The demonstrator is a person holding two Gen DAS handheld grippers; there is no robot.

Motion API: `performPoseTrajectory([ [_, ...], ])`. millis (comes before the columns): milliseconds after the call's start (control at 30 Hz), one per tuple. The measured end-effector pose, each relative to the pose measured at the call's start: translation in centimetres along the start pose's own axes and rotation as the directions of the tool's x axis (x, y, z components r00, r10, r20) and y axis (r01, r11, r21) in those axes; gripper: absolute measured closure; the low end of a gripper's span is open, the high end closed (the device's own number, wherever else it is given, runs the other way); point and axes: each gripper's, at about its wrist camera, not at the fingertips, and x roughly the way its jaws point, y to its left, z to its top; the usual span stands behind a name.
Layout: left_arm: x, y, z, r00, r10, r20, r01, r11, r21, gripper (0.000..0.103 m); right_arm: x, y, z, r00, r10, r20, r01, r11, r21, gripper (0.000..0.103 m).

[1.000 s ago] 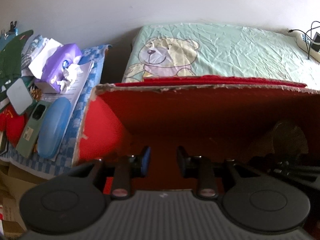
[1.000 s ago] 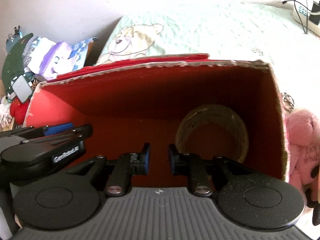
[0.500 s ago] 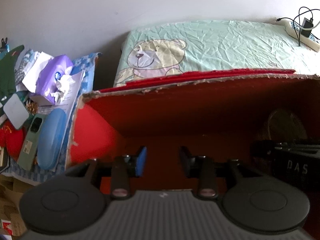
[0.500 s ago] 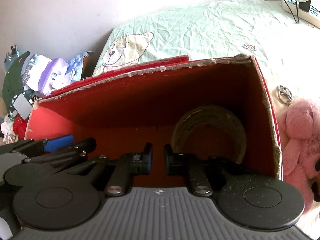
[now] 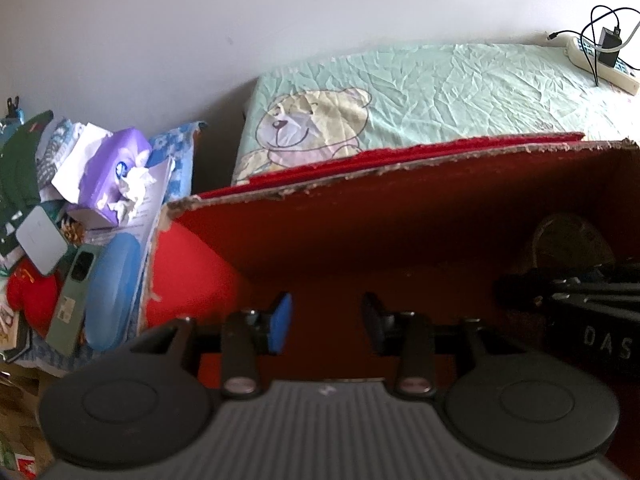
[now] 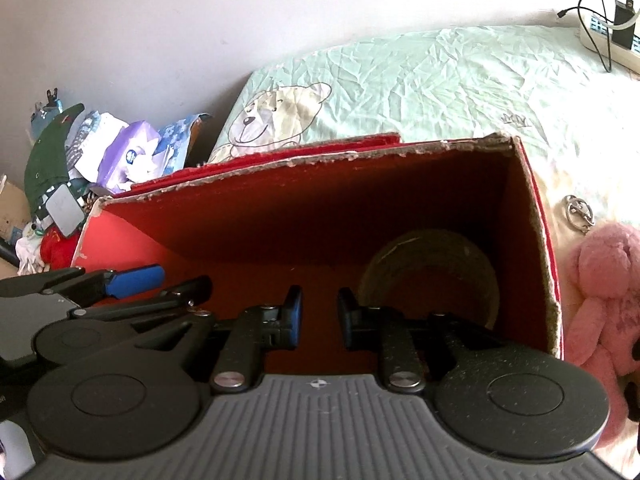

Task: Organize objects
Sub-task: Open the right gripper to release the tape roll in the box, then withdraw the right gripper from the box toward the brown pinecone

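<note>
My left gripper (image 5: 323,322) hangs open and empty over the red box (image 6: 400,200); my right gripper (image 6: 319,318), also open and empty, sits beside the tape roll (image 6: 430,276) inside. I judge I'm between items; next I reach for the pink plush toy (image 6: 600,300) just outside the box.

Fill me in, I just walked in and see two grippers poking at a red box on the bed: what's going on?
A person is tidying up with a handheld tool in each hand. Both the left tool and right tool hover open and empty over the red box on the bed. Inside it sits only a tape roll. A pink plush toy and a keyring lie just outside the box's right wall, not yet packed.
</note>
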Motion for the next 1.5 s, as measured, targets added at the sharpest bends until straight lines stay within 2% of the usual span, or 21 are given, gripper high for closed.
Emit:
performPoseTrajectory([
  [233, -0.2, -0.2, -0.1, 1.000, 0.022, 0.017, -0.023, 1.000, 0.013, 0.056, -0.4, 0.1, -0.3, 0.998, 0.027, 0.049, -0.027, 1.000, 0.001, 0.081],
  [333, -0.2, -0.2, -0.1, 0.999, 0.030, 0.021, -0.030, 0.999, 0.015, 0.056, -0.6, 0.0, -0.5, 0.996, 0.064, 0.060, -0.064, 0.998, -0.001, 0.075],
  [500, -0.3, -0.6, 0.0, 0.998, 0.047, 0.031, -0.049, 0.998, 0.035, 0.053, -1.2, 0.6, -0.8, 0.991, 0.072, 0.112, -0.067, 0.997, -0.048, 0.075],
  [767, -2.8, -0.7, -0.4, 0.991, 0.071, 0.117, -0.075, 0.997, 0.027, 0.053, -2.8, -0.1, -0.8, 0.984, 0.093, 0.154, -0.086, 0.995, -0.055, 0.075],
  [867, -5.5, -0.1, -0.9, 0.987, 0.038, 0.158, -0.037, 0.999, -0.011, 0.053, -4.3, -0.2, -1.3, 0.976, 0.119, 0.180, -0.108, 0.992, -0.069, 0.074],
  [1100, -11.7, 0.4, -3.8, 0.969, -0.013, 0.245, 0.033, 0.996, -0.077, 0.051, -9.1, -1.6, -2.6, 0.939, 0.246, 0.240, -0.234, 0.969, -0.077, 0.074],
  [1200, -13.6, 0.0, -5.5, 0.966, -0.052, 0.254, 0.077, 0.993, -0.089, 0.049, -11.2, -2.3, -3.5, 0.922, 0.292, 0.255, -0.272, 0.956, -0.109, 0.074],
  [1300, -14.9, -1.0, -7.1, 0.965, -0.062, 0.253, 0.085, 0.993, -0.079, 0.043, -12.9, -3.2, -4.4, 0.910, 0.329, 0.254, -0.305, 0.944, -0.129, 0.074],
  [1400, -16.1, -2.2, -8.8, 0.965, -0.086, 0.249, 0.106, 0.992, -0.067, 0.042, -14.3, -4.1, -5.5, 0.902, 0.356, 0.245, -0.326, 0.932, -0.157, 0.074],
  [1500, -17.1, -3.2, -10.5, 0.956, -0.159, 0.245, 0.178, 0.982, -0.057, 0.040, -15.4, -5.2, -6.6, 0.898, 0.380, 0.221, -0.344, 0.921, -0.185, 0.074],
])
